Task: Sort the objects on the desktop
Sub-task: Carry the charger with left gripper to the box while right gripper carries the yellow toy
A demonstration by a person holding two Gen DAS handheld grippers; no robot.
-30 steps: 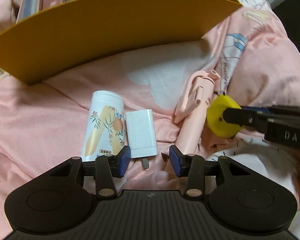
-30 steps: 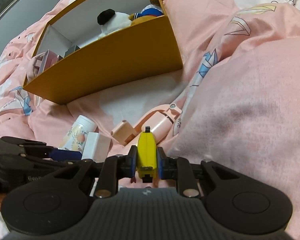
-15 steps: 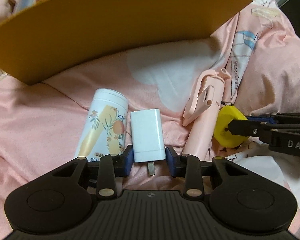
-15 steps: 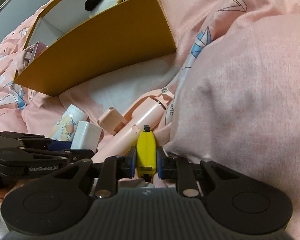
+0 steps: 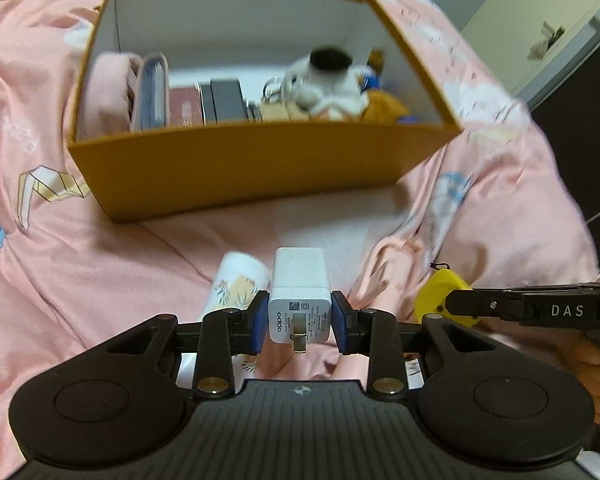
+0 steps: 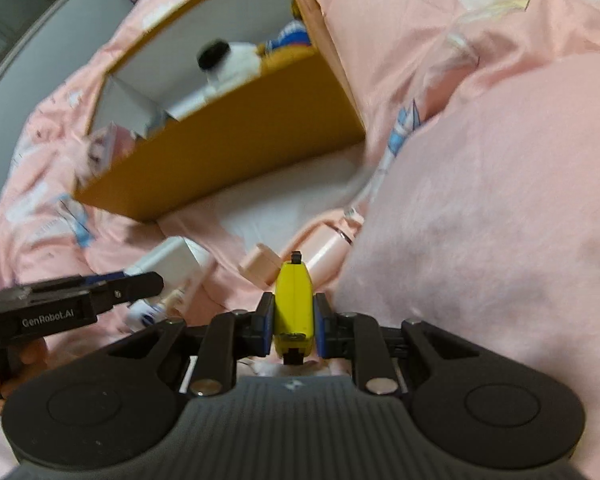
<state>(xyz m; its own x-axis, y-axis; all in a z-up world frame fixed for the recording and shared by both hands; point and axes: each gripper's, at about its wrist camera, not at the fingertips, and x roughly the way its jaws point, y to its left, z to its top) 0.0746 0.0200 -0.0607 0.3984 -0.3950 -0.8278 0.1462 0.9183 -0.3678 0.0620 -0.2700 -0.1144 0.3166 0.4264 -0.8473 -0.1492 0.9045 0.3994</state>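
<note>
The white charger (image 5: 299, 300) sits clamped between the blue pads of your left claw (image 5: 299, 322), prong end toward the camera, lifted clear of the pink bedspread (image 5: 100, 272). Your right claw (image 6: 293, 322) is closed on the yellow tape measure (image 6: 293, 304), held edge-on between its pads. Beneath your left claw the floral bottle (image 5: 236, 284) lies on the bedspread, with the pink selfie stick (image 6: 320, 252) just beyond the tape measure. The orange box (image 5: 240, 168) stands farther back, holding a plush toy (image 5: 324, 84), small flat cases and a pink pouch.
</note>
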